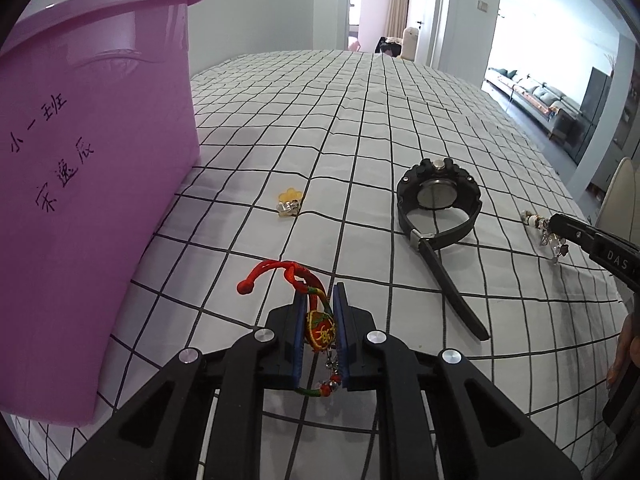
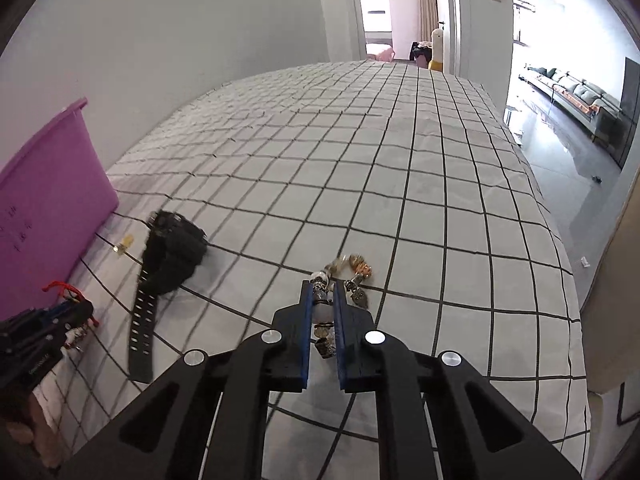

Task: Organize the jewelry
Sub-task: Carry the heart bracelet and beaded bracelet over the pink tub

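Both grippers are engaged at once. The left gripper [image 1: 320, 332] is clamped on the red cord bracelet [image 1: 318, 322], its blue pads [image 1: 297, 336] pressing the embroidered bead from both sides; the knotted cord end loops out beyond the tips and a small clasp hangs below. The right gripper [image 2: 323, 320] is closed around the beaded charm bracelet [image 2: 344, 280], with several beads pinched between the pads and the remaining charms trailing onto the checked bedsheet [image 2: 420, 200] just past the tips.

The purple bin [image 1: 88, 184], judged to be the destination, stands on the far left, just beside the left gripper. The black watch [image 1: 436, 208] lies between the two grippers, and a small yellow flower clip [image 1: 289, 200] sits near the bin's foot; both remain unsorted.

Recommendation for the step in hand: raise each piece straight up until all hanging ends clear the sheet, so loose charms do not snag the fabric. Carry the cord bracelet over the bin's rim before releasing, not against its wall. The right load has the longer route and should pass above the watch. Grip on the beads looks partial; move slowly to avoid slippage.
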Motion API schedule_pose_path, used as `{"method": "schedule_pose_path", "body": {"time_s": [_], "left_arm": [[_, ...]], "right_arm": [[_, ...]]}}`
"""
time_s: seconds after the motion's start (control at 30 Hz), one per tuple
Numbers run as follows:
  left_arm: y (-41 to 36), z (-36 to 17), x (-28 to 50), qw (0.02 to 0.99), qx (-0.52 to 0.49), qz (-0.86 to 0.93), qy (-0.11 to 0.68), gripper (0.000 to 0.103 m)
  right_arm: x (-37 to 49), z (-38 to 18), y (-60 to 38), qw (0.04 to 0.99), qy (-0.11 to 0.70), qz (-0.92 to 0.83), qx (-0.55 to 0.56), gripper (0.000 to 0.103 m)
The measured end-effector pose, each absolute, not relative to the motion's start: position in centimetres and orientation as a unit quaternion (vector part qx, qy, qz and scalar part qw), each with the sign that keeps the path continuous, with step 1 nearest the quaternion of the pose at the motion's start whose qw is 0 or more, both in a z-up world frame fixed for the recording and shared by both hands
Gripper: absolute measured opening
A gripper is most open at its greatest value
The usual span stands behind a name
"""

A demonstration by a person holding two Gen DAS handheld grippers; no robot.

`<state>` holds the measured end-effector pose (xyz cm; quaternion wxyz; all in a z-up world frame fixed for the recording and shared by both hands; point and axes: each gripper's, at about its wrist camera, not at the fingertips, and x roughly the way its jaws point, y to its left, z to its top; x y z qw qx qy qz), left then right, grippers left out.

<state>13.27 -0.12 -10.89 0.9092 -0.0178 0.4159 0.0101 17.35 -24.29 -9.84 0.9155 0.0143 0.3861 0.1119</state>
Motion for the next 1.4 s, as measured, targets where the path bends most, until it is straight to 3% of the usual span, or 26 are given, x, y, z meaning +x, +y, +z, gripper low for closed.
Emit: {"method": "schedule_pose_path", "body": {"time_s": [0.53, 0.97, 1.4], "left_arm": [[-1.1, -5.7, 11.5, 0.918, -0.030, 0.018, 0.395, 0.013], [-0.8, 1.3, 8.7, 0.930, -0.053, 0.056, 0.359, 0.013], [5.0, 8.9, 4.7, 0.941, -0.075, 0.099, 0.314, 0.013]], "right_arm": [[15.8, -5.2, -22.9, 0.915, 0.376, 0.149, 0.001, 0.010], [15.0, 1.7, -19.8, 0.911, 0.348, 0.219, -0.025, 0.010], [14.5, 8.7, -10.5, 0.906, 0.303, 0.290, -0.050, 0.010]]}}
